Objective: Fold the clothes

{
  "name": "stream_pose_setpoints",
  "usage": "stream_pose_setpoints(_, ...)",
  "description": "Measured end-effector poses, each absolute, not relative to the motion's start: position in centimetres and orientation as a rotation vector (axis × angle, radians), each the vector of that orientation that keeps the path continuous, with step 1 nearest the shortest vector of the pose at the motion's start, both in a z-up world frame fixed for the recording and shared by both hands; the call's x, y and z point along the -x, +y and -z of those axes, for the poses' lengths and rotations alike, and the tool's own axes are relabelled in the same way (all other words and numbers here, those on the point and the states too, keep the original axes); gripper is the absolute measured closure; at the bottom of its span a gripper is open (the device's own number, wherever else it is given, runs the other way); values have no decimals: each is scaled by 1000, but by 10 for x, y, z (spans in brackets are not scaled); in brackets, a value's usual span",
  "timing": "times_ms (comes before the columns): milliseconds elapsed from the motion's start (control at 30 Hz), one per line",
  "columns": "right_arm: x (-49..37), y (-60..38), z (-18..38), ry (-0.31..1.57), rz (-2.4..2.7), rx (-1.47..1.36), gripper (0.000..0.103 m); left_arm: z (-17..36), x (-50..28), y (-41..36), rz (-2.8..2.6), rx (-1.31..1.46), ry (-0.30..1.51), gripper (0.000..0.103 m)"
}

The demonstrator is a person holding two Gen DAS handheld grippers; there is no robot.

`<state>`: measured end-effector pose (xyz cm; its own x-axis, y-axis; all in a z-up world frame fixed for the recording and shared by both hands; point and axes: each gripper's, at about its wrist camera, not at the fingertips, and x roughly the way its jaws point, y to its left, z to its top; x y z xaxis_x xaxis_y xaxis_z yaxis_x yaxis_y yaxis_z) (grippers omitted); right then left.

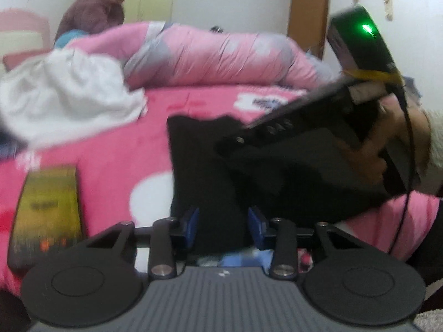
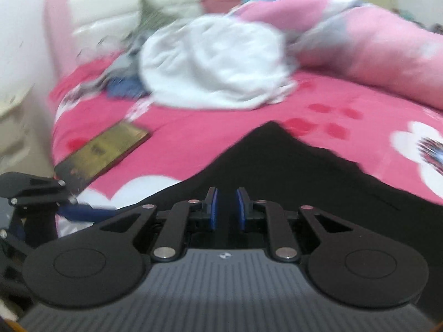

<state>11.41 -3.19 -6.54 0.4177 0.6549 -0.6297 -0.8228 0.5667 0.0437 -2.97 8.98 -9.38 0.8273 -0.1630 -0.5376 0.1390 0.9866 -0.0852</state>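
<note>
two wrist views over a bed with a pink flowered sheet, both blurred. a black garment lies on the sheet at the near edge, its far part coming to a peak in the right wrist view.

left gripper: blue pads stand a little apart with black cloth filling the gap between them; whether the pads press on the cloth cannot be told.

right gripper: its blue pads are drawn close together, with a narrow strip of the black garment pinched in the slit between them. in the left wrist view this gripper crosses from the right, held by a hand, with a green light on its top (its fingertips are lost against the dark cloth).

a white garment sits crumpled further back on the bed, just beside a pink and grey quilt bunched along the far side. a phone with a yellowish screen lies on the sheet to the left, apart from the black garment. a person in a purplish jacket is behind the quilt. a brown door stands in the far wall.
</note>
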Motion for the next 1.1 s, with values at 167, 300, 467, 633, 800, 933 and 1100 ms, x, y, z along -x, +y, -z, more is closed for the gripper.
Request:
stream_pose_setpoints(167, -151, -4, 82, 695, -906, 327, 91, 97, 34, 95, 169, 39, 575, 65)
stream_pose_setpoints(300, -183, 2, 83, 676, -816, 292, 91, 96, 34, 99, 187, 33, 573, 65)
stream_pose_setpoints(467, -197, -11, 59, 651, -790, 247, 89, 98, 36, 103, 211, 46, 562, 65)
stream_pose_setpoints(633, -201, 10, 71, 730, -907, 301, 89, 100, 37, 108, 235, 56, 553, 65)
stream_pose_setpoints(800, -250, 38, 88, 736, -817, 233, 93, 99, 40, 110, 252, 65, 554, 64)
stream_pose_setpoints(933, -274, 24, 75, 695, -696, 135, 91, 99, 40, 111, 269, 71, 548, 58)
stream_pose_setpoints(1100, -244, -23, 50, 683, -790, 54, 90, 101, 39, 111, 296, 86, 538, 47)
